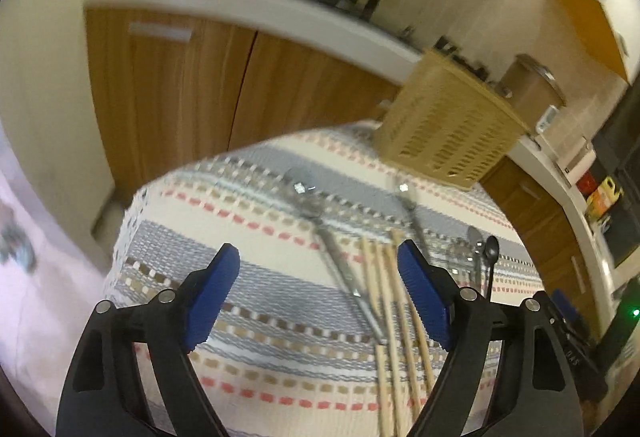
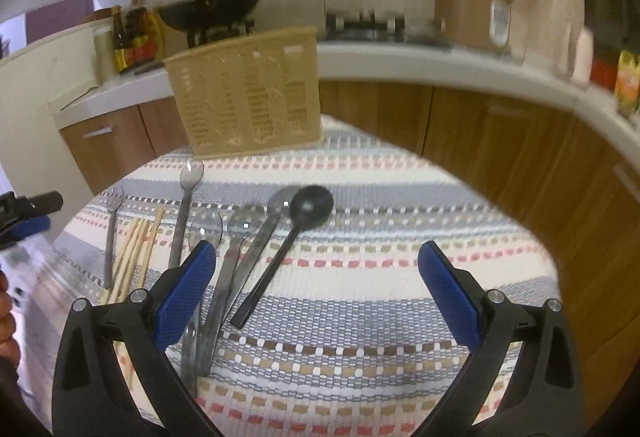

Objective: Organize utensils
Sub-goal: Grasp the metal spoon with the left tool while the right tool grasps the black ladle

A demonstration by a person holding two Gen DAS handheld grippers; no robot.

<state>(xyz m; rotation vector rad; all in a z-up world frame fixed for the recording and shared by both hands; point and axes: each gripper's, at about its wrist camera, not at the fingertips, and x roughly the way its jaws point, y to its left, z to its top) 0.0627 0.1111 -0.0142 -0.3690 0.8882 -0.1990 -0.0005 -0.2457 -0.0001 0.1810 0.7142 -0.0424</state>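
Counter: covered by a striped woven cloth; carries everything below.

Basket: tan slatted holder, upright at the far edge of the cloth. No utensil shows inside it. Judged to be the destination.

Left gripper: jaws spread, nothing between the pads; its right pad sits just beside the chopsticks. Picture is blurred.

Right gripper: jaws spread wide, holding nothing; hovers over bare cloth to the right of the spoons.

Black spoon: lies flat, bowl toward the basket, handle toward the camera, rightmost of the row.

Metal spoons: several, lying side by side and partly overlapping, just left of the black spoon. Two more lie further left, one on each side of the chopsticks.

Chopsticks: pale wooden bundle, loose on the cloth, tips roughly toward the basket.

Step in hand (judgement): the opening approach; everything is still on the cloth, nothing sorted.

Next move (judgement): the left gripper needs to centre over the chopsticks and drop low before closing, so the whole bundle is caught and none roll free. The right gripper needs to shift left onto one handle, best the black spoon, as it lies clear of the others.

Writing: faint embossed characters on the left gripper body, too blurred to read; bottle labels behind, unreadable.
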